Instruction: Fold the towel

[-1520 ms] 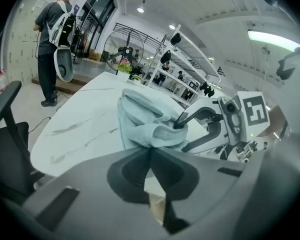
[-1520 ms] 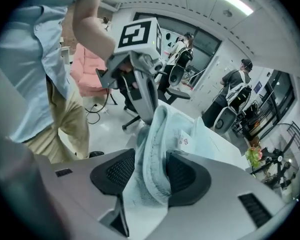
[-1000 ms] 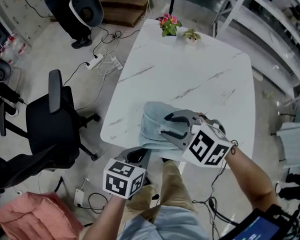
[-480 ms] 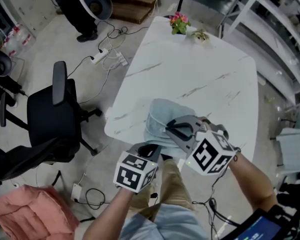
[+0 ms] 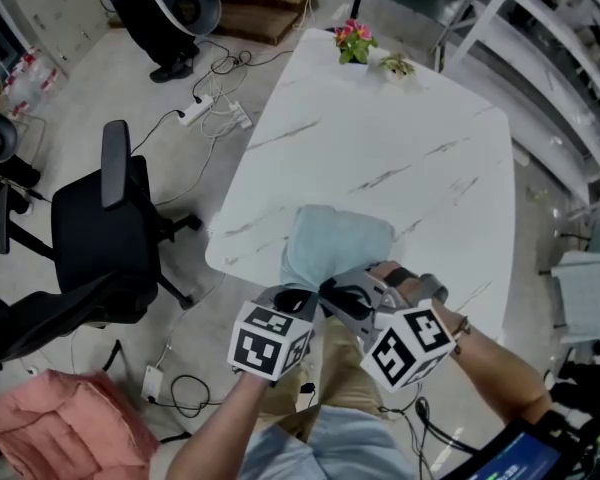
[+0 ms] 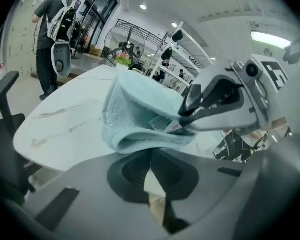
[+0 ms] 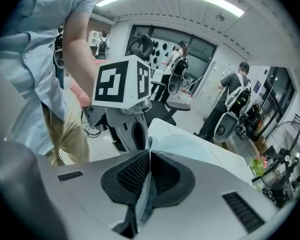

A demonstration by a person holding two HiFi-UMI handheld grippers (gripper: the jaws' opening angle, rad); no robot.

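Observation:
A light blue towel (image 5: 335,243) lies bunched near the front edge of the white marble table (image 5: 380,138). My right gripper (image 5: 332,293) is shut on the towel's near edge; in the right gripper view cloth (image 7: 190,146) runs down between its pads (image 7: 150,153). My left gripper (image 5: 298,300) sits just to its left at the table's edge, shut. Its tips (image 6: 150,153) touch the towel's folded rim (image 6: 140,114), and no cloth shows between its pads. A white tag on the towel (image 6: 165,124) shows next to the right gripper's jaws (image 6: 182,121).
A black office chair (image 5: 110,238) stands left of the table. A pot of pink flowers (image 5: 353,43) and a small plant (image 5: 395,66) sit at the far end. A power strip and cables (image 5: 195,113) lie on the floor, with a pink cushion (image 5: 50,433) at the bottom left.
The right gripper's jaws stood open over the towel; they have shut on it and moved toward the near edge, beside the left gripper. The towel is bunched shorter. The left gripper stayed put.

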